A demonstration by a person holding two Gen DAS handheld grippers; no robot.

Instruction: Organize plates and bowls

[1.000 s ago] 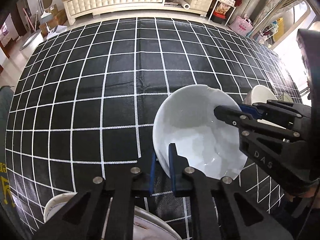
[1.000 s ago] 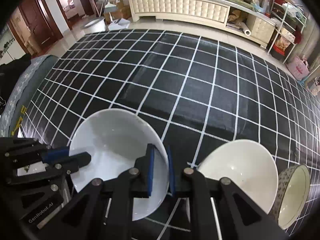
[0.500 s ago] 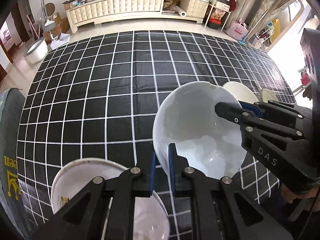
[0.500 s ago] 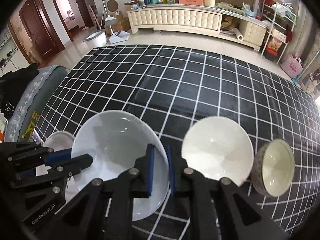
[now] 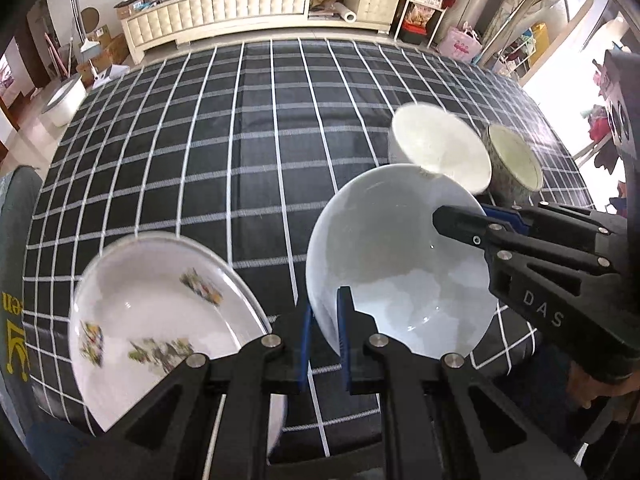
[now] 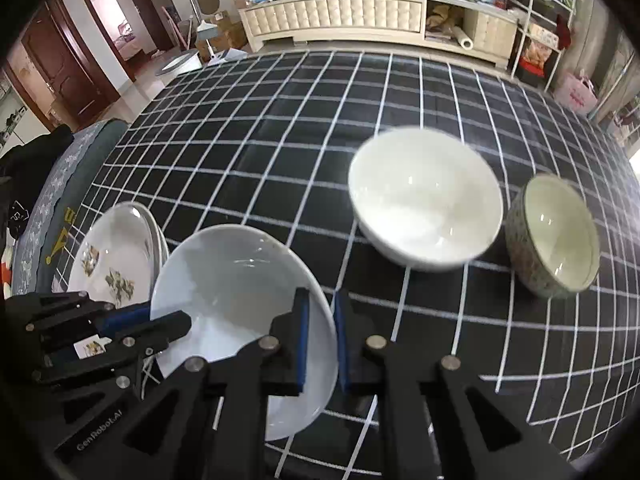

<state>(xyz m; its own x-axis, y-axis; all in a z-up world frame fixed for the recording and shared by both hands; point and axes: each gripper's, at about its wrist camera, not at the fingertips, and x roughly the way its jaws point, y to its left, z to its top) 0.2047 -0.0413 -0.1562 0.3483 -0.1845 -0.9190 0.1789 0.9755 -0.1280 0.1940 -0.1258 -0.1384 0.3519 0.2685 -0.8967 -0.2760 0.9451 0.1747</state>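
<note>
A large white bowl [image 5: 400,264] is held in the air between both grippers. My left gripper [image 5: 325,332] is shut on its near-left rim. My right gripper [image 6: 320,340] is shut on its right rim; the bowl shows in the right wrist view [image 6: 236,280]. Below and left lies a stack of floral plates [image 5: 152,312], also seen in the right wrist view [image 6: 116,256]. A white bowl [image 6: 424,196] and a speckled bowl [image 6: 554,236] stand on the table to the right.
The table carries a black cloth with a white grid [image 5: 240,140]. A grey cushioned seat [image 6: 52,184] borders the left edge. A cream sideboard [image 6: 340,16] stands on the floor beyond the table.
Both grippers have risen with the large white bowl held between them. The floral plates, the white bowl and the speckled bowl have come more fully into view below.
</note>
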